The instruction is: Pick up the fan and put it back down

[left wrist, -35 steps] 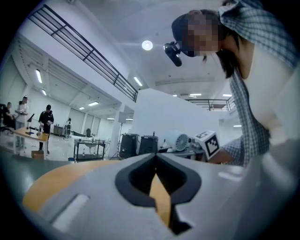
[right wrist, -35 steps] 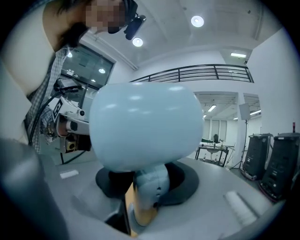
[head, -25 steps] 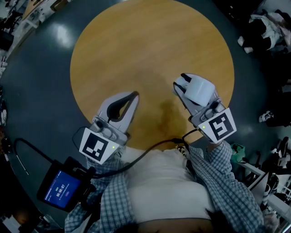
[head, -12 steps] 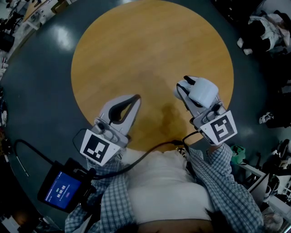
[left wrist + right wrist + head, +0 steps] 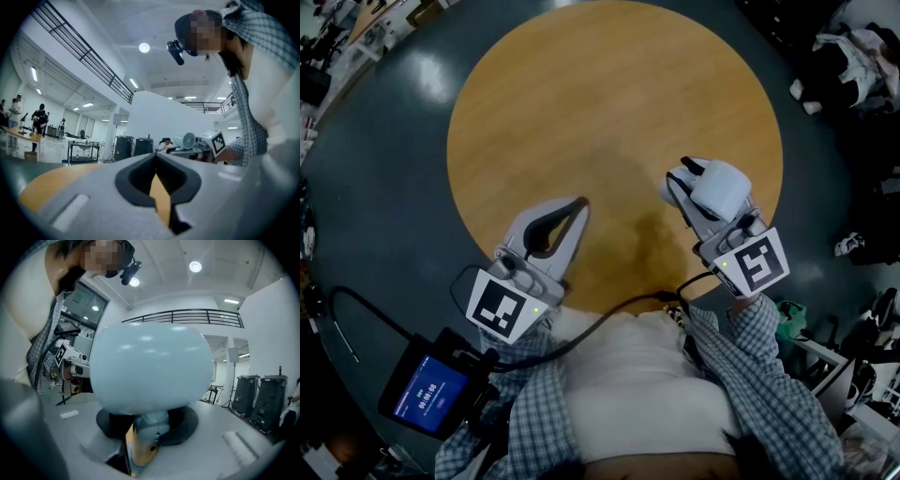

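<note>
The right tongs (image 5: 689, 183) grip a small white fan (image 5: 720, 190) by its stem, holding it over the near right part of the round wooden surface (image 5: 609, 94). The left tongs (image 5: 577, 202) are closed and empty, with their tips over the surface's near edge.

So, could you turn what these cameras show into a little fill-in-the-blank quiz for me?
1. The right gripper is clamped on a white ___.
2. The left gripper holds nothing, and its jaws are ___.
3. The wooden table under both grippers is ___ in shape.

Missing words: fan; shut; round.
</note>
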### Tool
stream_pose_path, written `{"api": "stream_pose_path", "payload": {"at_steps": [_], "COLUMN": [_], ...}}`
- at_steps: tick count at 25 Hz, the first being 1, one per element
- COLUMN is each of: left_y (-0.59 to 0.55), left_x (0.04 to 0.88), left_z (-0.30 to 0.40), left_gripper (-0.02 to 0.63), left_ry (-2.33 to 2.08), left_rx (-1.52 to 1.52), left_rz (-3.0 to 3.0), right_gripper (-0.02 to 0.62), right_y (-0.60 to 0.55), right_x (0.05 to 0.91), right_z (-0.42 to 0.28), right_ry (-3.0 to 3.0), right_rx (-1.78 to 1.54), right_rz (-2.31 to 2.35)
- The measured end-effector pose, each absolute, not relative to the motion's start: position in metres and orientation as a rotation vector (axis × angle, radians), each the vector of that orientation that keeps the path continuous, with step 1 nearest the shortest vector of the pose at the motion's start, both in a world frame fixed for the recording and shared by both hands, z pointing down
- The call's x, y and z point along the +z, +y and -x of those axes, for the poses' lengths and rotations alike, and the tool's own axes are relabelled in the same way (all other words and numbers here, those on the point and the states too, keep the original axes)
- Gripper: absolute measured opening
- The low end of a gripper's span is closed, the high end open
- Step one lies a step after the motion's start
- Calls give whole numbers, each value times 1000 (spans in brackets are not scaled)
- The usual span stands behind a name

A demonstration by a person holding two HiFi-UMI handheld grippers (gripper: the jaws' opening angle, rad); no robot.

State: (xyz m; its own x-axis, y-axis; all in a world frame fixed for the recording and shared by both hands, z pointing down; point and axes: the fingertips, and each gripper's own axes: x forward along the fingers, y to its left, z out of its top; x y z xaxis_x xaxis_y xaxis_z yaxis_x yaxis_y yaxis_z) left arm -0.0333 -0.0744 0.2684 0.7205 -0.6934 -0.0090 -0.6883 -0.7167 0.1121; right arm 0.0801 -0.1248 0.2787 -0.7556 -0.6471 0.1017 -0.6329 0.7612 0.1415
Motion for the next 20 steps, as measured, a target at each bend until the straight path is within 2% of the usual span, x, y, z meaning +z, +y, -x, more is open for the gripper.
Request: {"api": "stream_pose_path", "payload": {"at_steps": [20], "left_y": [-64], "left_x": [300], "left_z": [59], "left_gripper": [-2], "left_ry": [-1390], "left_rx": [-63], "left_rz": [-2600], "right_gripper": [113], "right_y": [-178], "right_x": [342], "right_z": [-47], "right_ry": [-2893], "right_rx": [5], "right_rz": [-846]}}
